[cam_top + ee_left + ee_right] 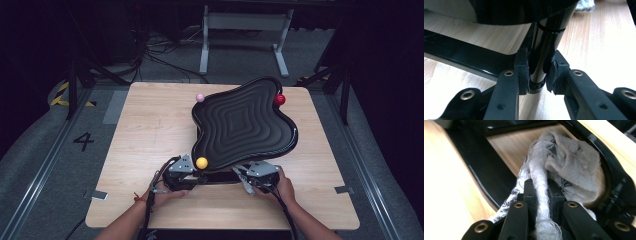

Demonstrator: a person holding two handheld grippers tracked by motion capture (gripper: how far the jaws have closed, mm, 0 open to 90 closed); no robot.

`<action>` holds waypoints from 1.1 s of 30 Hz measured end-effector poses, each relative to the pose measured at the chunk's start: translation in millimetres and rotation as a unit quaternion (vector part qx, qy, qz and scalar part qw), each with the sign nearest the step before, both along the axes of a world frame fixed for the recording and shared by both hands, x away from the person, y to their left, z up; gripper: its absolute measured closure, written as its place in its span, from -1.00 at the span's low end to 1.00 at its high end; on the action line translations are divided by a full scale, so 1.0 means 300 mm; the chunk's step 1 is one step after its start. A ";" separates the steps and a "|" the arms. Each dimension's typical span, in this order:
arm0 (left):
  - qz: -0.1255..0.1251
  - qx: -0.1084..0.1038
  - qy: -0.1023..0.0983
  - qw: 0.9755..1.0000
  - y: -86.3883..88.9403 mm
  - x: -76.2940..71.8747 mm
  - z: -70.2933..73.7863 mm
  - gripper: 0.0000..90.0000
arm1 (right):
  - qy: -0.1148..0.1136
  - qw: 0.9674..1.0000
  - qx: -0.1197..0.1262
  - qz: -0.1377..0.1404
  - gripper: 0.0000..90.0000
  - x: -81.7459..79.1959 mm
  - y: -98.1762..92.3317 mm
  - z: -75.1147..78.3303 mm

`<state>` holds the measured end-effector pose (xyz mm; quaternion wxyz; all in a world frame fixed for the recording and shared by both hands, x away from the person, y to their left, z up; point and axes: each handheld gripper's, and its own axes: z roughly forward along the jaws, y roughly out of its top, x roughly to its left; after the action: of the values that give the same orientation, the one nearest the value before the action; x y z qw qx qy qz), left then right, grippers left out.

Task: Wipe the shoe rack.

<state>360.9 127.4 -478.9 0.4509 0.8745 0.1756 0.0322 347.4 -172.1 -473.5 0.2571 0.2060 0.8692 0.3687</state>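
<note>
Both forearms come in from the near edge of the counter (140, 130), angled inward. The left gripper (187, 176) sits near the near-left of the tray (245, 122), its jaws pinching a glossy black post (541, 57) that stands under the tray. The right gripper (250, 179) sits at the tray's near-right, jaws pressed on a white cloth (564, 167) bunched inside the black frame (481, 170). The tray is tilted, wavy-rimmed and ridged. A yellow ball (201, 162) rests at its near-left rim, a pink ball (200, 97) at the far-left, a red ball (279, 99) at the far-right. Bare wood lies open on the left and along the near edge.
</note>
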 end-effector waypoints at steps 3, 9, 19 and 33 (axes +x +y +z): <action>0.000 0.002 0.000 1.000 0.000 0.000 0.001 0.62 | 0.004 1.000 0.001 0.009 0.79 -0.009 0.034 0.001; 0.001 0.005 0.002 1.000 0.000 -0.001 0.001 0.62 | 0.011 1.000 0.010 0.027 0.79 -0.018 0.099 -0.001; 0.001 0.009 0.003 1.000 0.000 -0.001 0.002 0.62 | 0.020 0.999 0.041 0.020 0.79 -0.026 0.111 -0.012; 0.001 0.007 0.003 1.000 -0.001 0.000 0.001 0.62 | 0.001 0.999 0.035 0.041 0.79 -0.074 0.105 -0.017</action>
<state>360.8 127.1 -478.6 0.4440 0.8777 0.1774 0.0318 325.1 -140.5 -478.4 0.2337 0.1790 0.8636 0.4092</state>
